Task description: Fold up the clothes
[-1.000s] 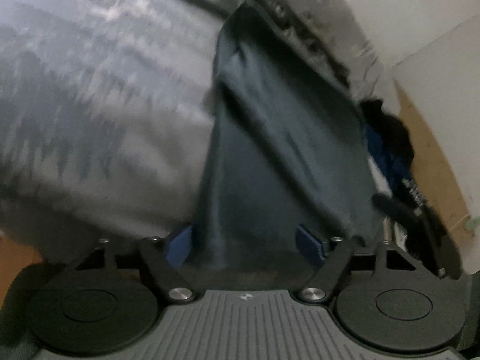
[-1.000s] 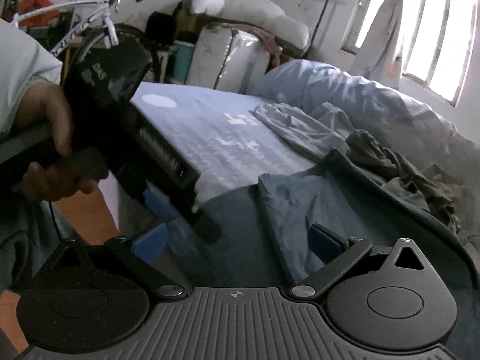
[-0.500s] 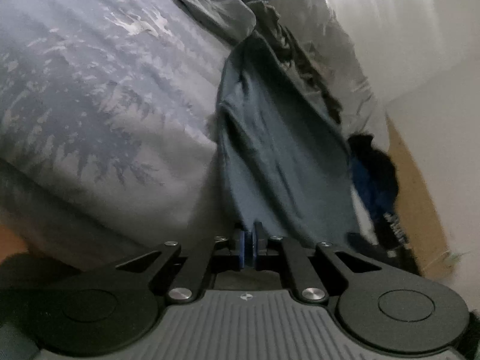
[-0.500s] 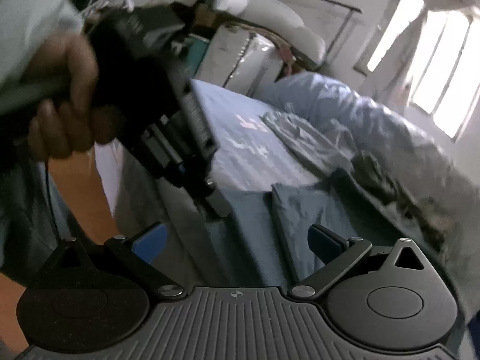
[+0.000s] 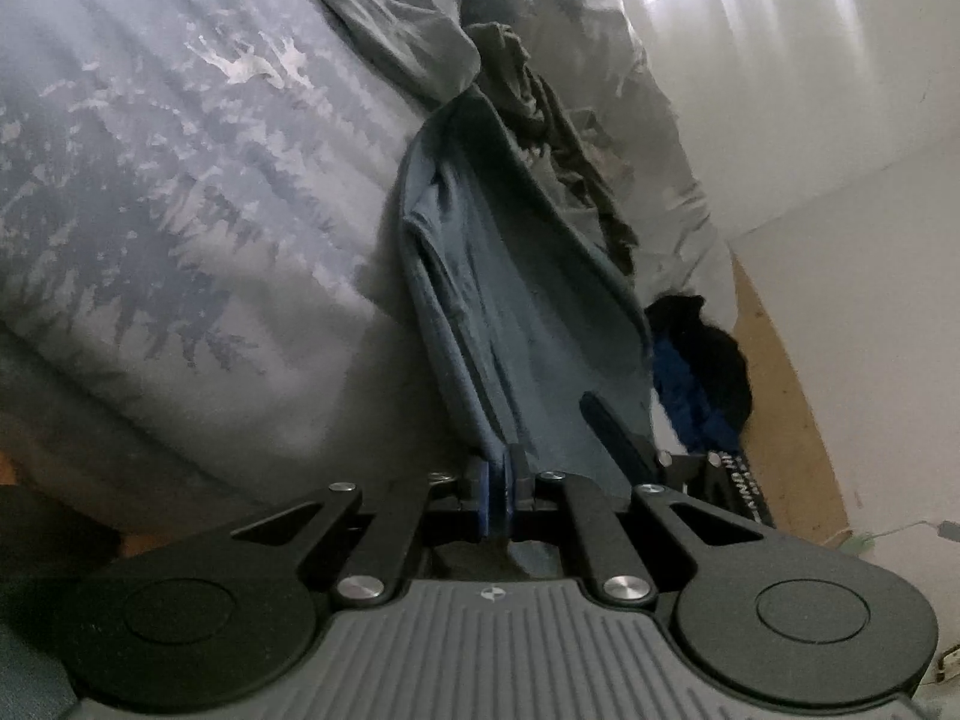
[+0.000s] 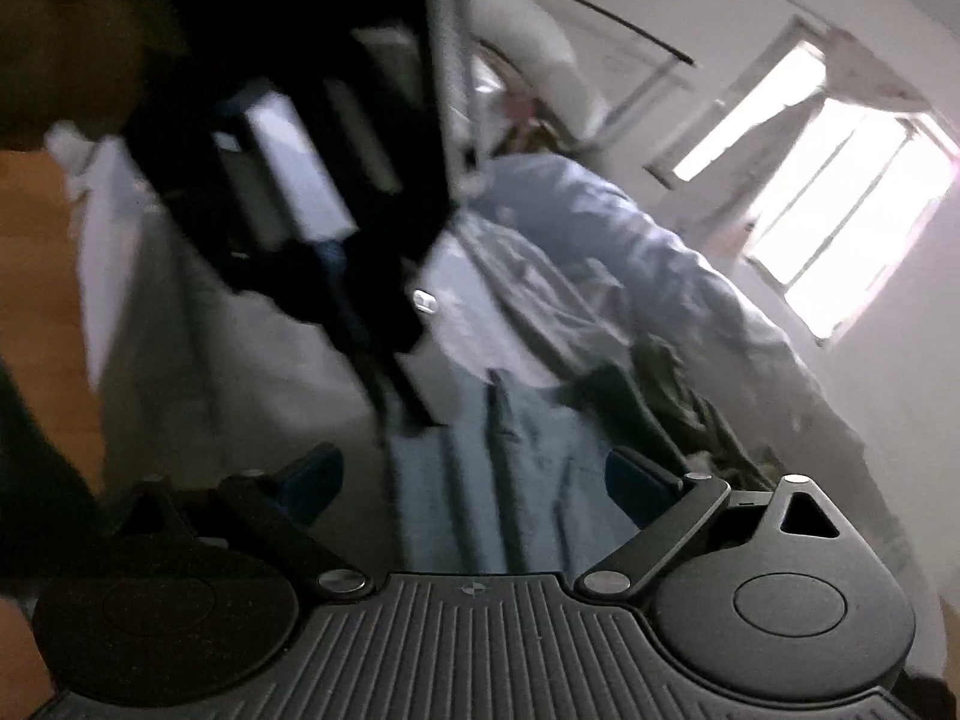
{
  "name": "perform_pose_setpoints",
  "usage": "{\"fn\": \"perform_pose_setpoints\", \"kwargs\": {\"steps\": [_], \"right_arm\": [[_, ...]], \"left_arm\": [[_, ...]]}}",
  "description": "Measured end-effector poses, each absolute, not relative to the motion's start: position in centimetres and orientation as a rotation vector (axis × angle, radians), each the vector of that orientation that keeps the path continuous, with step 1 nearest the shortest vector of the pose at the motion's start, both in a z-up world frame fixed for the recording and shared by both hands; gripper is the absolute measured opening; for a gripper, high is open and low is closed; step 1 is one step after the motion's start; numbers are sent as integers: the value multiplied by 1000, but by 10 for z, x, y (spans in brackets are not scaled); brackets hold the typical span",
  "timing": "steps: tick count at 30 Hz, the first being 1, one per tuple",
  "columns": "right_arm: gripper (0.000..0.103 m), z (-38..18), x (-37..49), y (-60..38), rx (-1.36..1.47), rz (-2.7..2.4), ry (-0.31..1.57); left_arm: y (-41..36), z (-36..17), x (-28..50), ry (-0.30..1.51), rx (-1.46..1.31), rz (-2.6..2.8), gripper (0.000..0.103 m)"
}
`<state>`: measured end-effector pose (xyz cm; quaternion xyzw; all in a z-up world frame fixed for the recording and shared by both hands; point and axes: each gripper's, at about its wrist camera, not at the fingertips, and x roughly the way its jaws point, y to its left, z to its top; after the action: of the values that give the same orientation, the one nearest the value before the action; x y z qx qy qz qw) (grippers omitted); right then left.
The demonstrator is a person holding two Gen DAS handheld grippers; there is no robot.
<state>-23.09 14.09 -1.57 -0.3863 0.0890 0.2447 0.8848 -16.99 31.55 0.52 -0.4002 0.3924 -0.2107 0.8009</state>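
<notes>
- Left gripper [image 5: 493,495]: jaws clamped on the near edge of the blue-grey garment [image 5: 528,300].
- Right gripper [image 6: 474,483]: jaws wide, closing, cloth between them, ungripped.
- Garment lies unfolded across the bed [image 5: 180,192]; folding barely begun.

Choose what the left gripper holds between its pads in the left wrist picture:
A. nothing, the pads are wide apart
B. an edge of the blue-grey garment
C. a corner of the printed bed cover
B: the left gripper has its blue pads pressed together on the near edge of the blue-grey garment.
</notes>
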Motion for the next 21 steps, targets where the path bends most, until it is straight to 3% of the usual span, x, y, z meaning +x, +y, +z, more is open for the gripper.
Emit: {"fn": "perform_pose_setpoints", "kwargs": {"steps": [7,16,18,20,21], "right_arm": [[83,-15,-205,145,-743,429,236],[53,-22,-174,151,-723,424,331],[44,-22,-172,153,-731,435,331],[9,-23,-168,153,-718,445,364],[7,-22,-166,152,-707,449,373]], "left_arm": [[312,9,-170,829,-863,-466,9],[313,10,-170,813,-886,-471,9],[314,10,-168,812,-892,-471,9],[315,10,-166,812,-898,-470,9],[315,10,-165,812,-902,-470,18]]}}
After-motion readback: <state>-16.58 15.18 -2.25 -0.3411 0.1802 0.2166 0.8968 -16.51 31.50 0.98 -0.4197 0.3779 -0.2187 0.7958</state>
